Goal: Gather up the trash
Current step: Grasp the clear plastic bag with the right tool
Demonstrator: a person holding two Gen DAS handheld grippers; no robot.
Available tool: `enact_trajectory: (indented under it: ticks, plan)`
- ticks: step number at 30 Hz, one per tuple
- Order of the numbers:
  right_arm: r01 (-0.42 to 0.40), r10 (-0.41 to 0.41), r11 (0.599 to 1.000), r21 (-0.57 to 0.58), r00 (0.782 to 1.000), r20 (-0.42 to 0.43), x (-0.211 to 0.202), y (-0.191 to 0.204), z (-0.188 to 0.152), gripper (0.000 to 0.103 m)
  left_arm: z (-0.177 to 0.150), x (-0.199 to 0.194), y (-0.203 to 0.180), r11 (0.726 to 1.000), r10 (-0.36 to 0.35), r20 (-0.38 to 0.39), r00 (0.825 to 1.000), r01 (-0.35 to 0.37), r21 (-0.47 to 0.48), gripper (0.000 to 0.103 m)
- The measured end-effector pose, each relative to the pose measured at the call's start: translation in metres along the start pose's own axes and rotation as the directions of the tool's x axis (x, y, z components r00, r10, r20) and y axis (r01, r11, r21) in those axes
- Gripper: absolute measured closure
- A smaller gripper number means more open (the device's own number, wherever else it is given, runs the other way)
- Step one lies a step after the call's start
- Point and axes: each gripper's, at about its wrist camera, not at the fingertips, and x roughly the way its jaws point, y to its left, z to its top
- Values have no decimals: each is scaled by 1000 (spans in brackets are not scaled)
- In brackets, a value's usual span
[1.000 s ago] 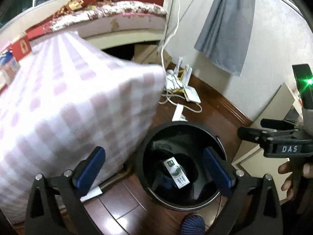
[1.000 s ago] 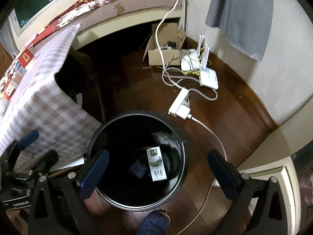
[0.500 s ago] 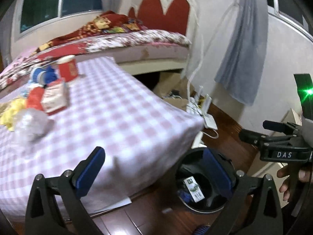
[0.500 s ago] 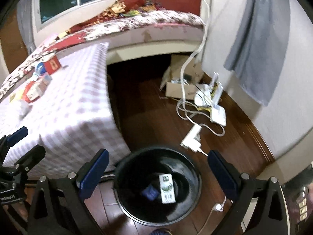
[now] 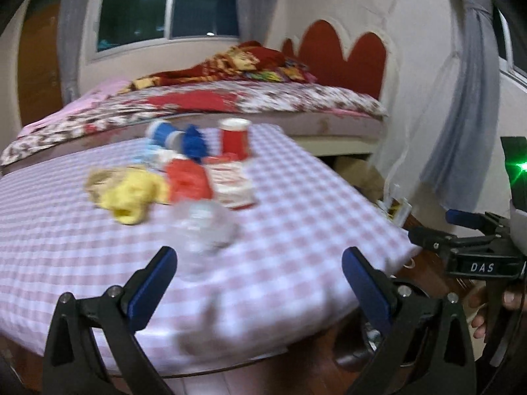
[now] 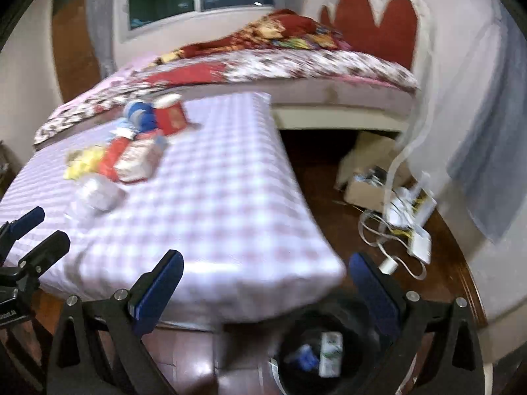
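Judging by the bin (image 6: pixel 329 349) on the floor at the table's corner, a carton (image 6: pixel 331 354) and a blue scrap are already in; a heap of trash (image 5: pixel 184 177) waits on the checked table (image 5: pixel 296 217). Left gripper (image 5: pixel 260 283) and right gripper (image 6: pixel 266 283) both gape wide and empty. Blur makes the clear wrapper (image 5: pixel 204 227) nearest the left claw hard to identify, and the table edge cuts off the bin's rim.

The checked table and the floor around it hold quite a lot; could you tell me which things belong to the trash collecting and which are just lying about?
For the job:
clear wrapper
yellow wrapper
red-and-white pack
red cup
black bin
left gripper
right gripper

Lying about:
white cables
cardboard box
bed
grey curtain
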Motion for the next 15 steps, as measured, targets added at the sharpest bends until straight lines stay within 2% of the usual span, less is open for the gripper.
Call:
enact_trajectory:
  ticks: [4,7,10,15]
  plan:
    - [-63,65,997,-46,997,42,10,40,16,1,0,-5,40,996,77,20,997,-76,-42,2]
    - [-123,124,990,-72,992,15,28,73,24,1,-2,-5,69,989,130,10,991,-129,-76,2]
    - [-147,146,984,-97,989,-22,45,105,30,1,-4,0,94,979,175,-10,985,-175,-107,2]
    - [-209,208,972,-112,978,-20,64,144,41,1,-9,1,131,960,226,-38,973,-229,-164,2]
